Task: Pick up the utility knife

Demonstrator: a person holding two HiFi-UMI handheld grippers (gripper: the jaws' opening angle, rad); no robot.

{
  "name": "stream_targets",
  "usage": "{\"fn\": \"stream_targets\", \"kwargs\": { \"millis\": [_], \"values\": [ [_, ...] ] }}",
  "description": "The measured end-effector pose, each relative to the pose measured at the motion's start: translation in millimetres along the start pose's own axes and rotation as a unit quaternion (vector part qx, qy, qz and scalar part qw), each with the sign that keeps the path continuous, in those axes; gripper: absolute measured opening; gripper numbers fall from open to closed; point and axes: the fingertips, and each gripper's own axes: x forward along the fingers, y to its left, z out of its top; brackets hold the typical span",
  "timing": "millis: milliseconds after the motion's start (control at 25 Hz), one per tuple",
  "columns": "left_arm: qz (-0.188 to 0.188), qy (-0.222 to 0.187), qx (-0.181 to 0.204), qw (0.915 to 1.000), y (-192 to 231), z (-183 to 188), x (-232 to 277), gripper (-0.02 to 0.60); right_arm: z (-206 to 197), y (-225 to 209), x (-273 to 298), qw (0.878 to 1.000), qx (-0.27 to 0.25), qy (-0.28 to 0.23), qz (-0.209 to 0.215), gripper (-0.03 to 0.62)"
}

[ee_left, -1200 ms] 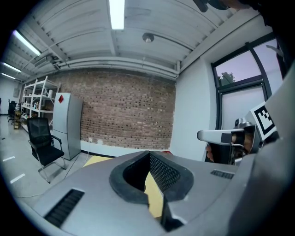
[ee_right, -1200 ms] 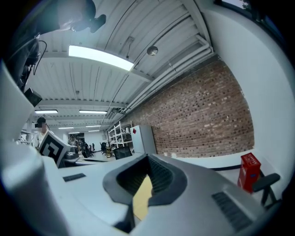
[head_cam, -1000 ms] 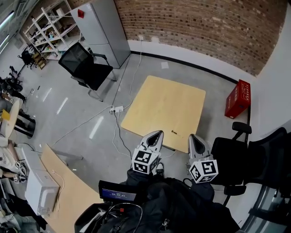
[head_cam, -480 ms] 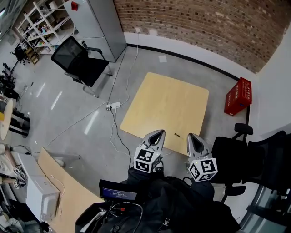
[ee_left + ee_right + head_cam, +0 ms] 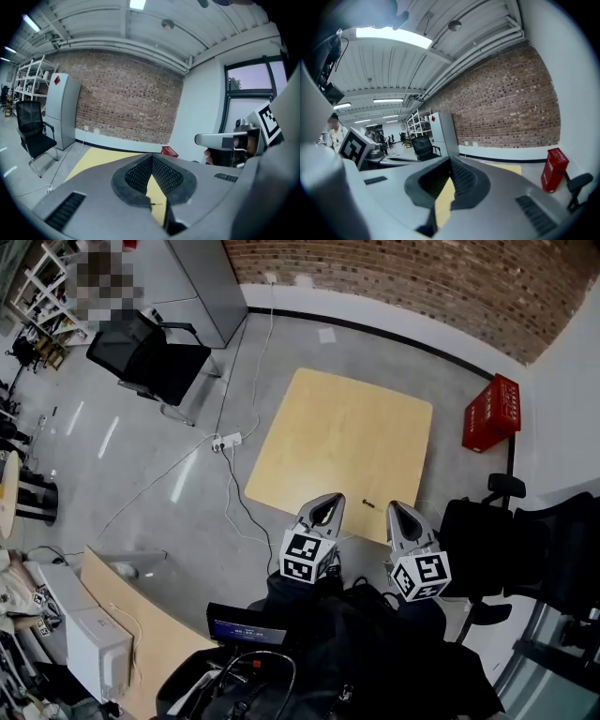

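both grippers held low near the torso, side by side, roughly level, noses aimed at 12 o'clock. left gripper (image 5: 327, 502) and right gripper (image 5: 399, 512) each have jaws pinched together on nothing. utility knife (image 5: 367, 504) lies on the wooden table (image 5: 337, 432) near its 6 o'clock edge, between the two noses, untouched.
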Motion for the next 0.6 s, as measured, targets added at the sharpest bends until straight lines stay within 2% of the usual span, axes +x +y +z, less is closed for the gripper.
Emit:
{"fn": "stream_targets", "kwargs": {
  "millis": [200, 360, 600],
  "values": [
    [-0.005, 0.031, 0.001, 0.9995, -5.7, -21.3, 11.2, 0.000, -34.4, -10.8, 2.4, 0.999, 0.008, 0.043, -0.003, 0.005],
    [0.005, 0.054, 0.009, 0.9985, -9.8, -42.4, 31.8, 0.000, -66.6, -30.8, 6.6, 0.997, 0.020, 0.078, 0.007, 0.005],
    [0.025, 0.111, -0.008, 0.9935, -3.8, -95.9, 56.9, 0.000, -129.5, -53.5, 26.4, 0.988, 0.001, 0.152, 0.035, 0.005]
  ]
}}
